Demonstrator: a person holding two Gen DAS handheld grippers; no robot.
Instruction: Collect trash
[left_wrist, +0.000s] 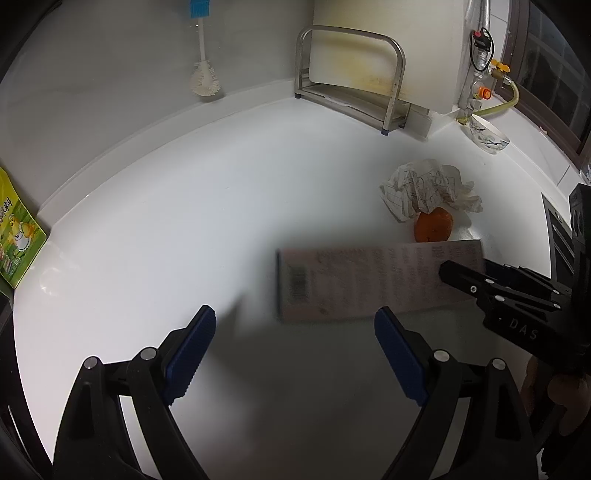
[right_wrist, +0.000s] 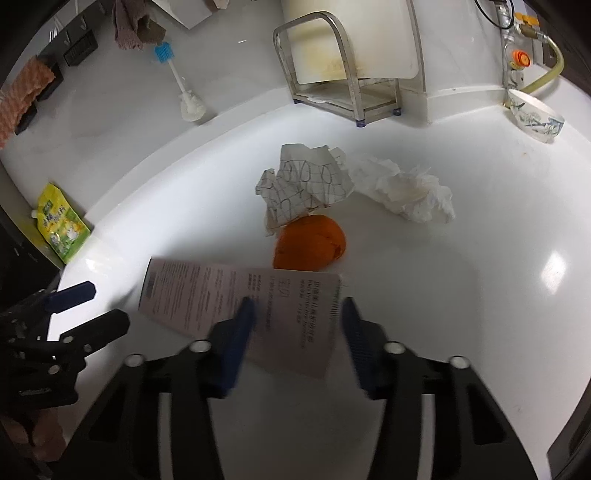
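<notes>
- Two views differ: only the right wrist view shows the white crumpled tissue (right_wrist: 406, 192) clearly.
- Right gripper (right_wrist: 297, 314) angles downward, jaws clamped on the flat pale printed carton (right_wrist: 207, 291), beside the orange fruit (right_wrist: 310, 243) on the white counter (right_wrist: 480, 295).
- Left gripper (left_wrist: 295, 325) hovers with jaws apart, empty.

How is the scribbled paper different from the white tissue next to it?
The crumpled grid paper has dark squares and pen loops; the crumpled tissue is plain white. The grid paper folds in stiff, sharp creases; the tissue looks soft and ruffled. The grid paper touches the orange; the tissue does not. Both lie scrunched up on the white counter.
</notes>
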